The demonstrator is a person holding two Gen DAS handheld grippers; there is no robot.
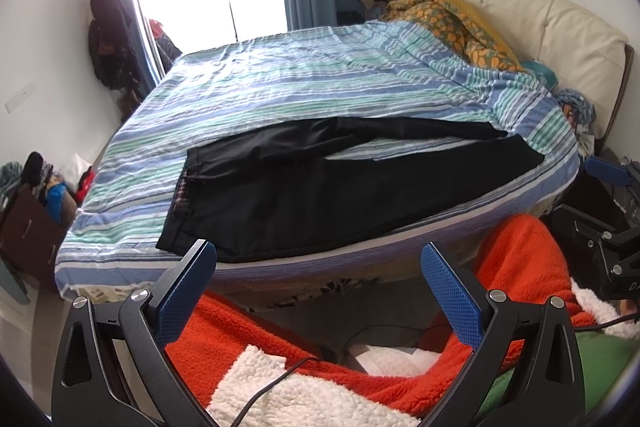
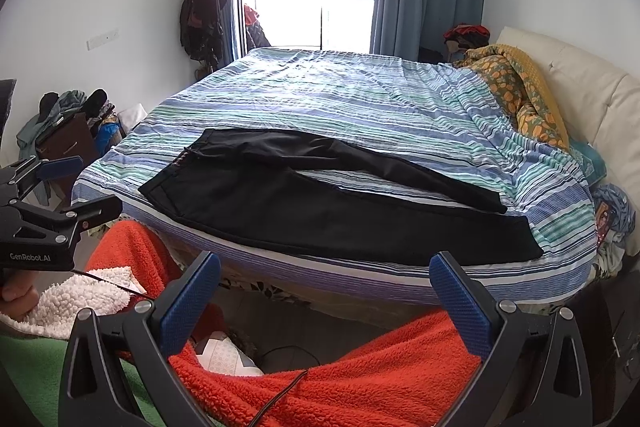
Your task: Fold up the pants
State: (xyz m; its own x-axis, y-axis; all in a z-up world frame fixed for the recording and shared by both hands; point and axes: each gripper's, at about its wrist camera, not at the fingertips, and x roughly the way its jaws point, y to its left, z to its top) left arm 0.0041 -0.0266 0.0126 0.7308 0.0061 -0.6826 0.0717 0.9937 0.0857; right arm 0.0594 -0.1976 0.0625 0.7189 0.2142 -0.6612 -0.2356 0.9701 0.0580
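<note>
Black pants [image 1: 320, 183] [image 2: 320, 203] lie spread flat near the front edge of the bed, waistband to the left, both legs running to the right with a strip of sheet showing between them. My left gripper [image 1: 318, 253] is open and empty, held off the bed's near edge below the waistband end. My right gripper [image 2: 326, 265] is open and empty too, just short of the bed edge below the nearer leg. In the right wrist view the left gripper [image 2: 68, 183] shows at the far left, fingers apart.
The bed has a blue and green striped sheet [image 1: 304, 75] [image 2: 340, 95], an orange patterned quilt [image 1: 452, 23] and a cream headboard [image 1: 560, 23] to the right. A red and white fleece garment [image 1: 280, 347] [image 2: 360, 379] covers the person's lap below me. A cluttered brown cabinet [image 2: 68, 143] stands at the left.
</note>
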